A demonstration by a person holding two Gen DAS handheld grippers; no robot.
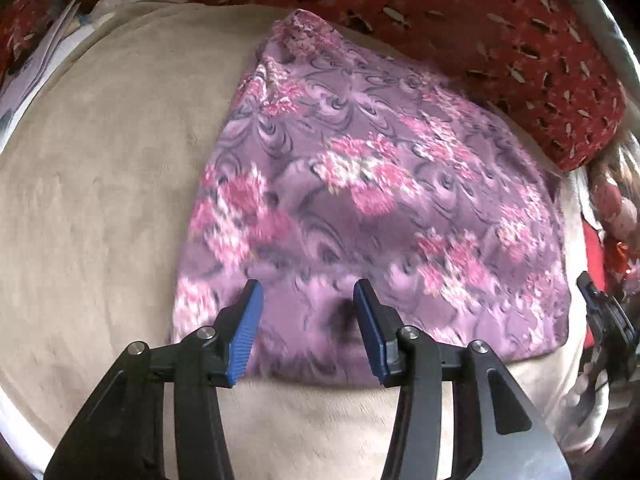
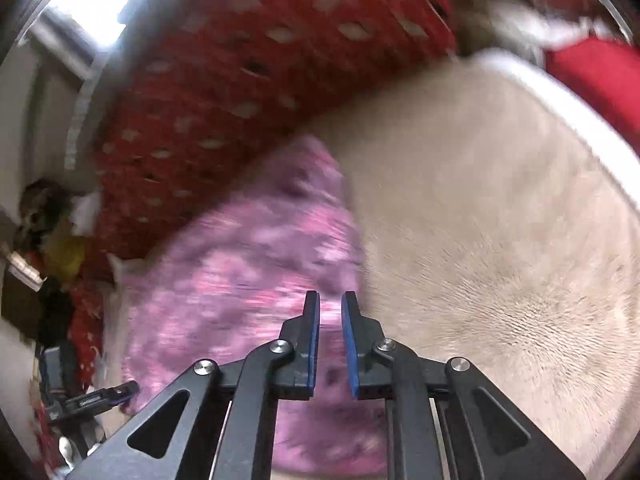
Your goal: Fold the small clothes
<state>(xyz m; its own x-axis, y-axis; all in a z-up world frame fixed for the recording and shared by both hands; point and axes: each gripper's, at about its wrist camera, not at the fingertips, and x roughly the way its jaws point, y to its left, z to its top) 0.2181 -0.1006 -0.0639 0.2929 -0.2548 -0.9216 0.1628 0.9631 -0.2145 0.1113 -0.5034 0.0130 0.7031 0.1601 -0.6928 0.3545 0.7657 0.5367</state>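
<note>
1. Purple floral garment [image 1: 360,200] lies flat on the beige plush surface [image 1: 100,200], its far edge close against the red patterned cushion [image 1: 500,40]. It looks partly folded already; how many layers, I cannot tell.
2. Left gripper [image 1: 308,328] hangs over the near hem, jaws apart, nothing pinched between the blue pads [image 1: 244,336]. Risk: closing from here could catch only the top layer, so the fold splits when lifted.
3. Right gripper [image 2: 330,340] shows a narrow slit between its jaws with no cloth in it, over the garment's edge. The view is badly smeared. Risk: jaws this narrow may skate over the hem and miss it.
4. Plush nap may drag on the fabric; a low pull could bunch it.
5. Cushion crowds the far side; a fold carried that way could ride up onto it and land crooked.
</note>
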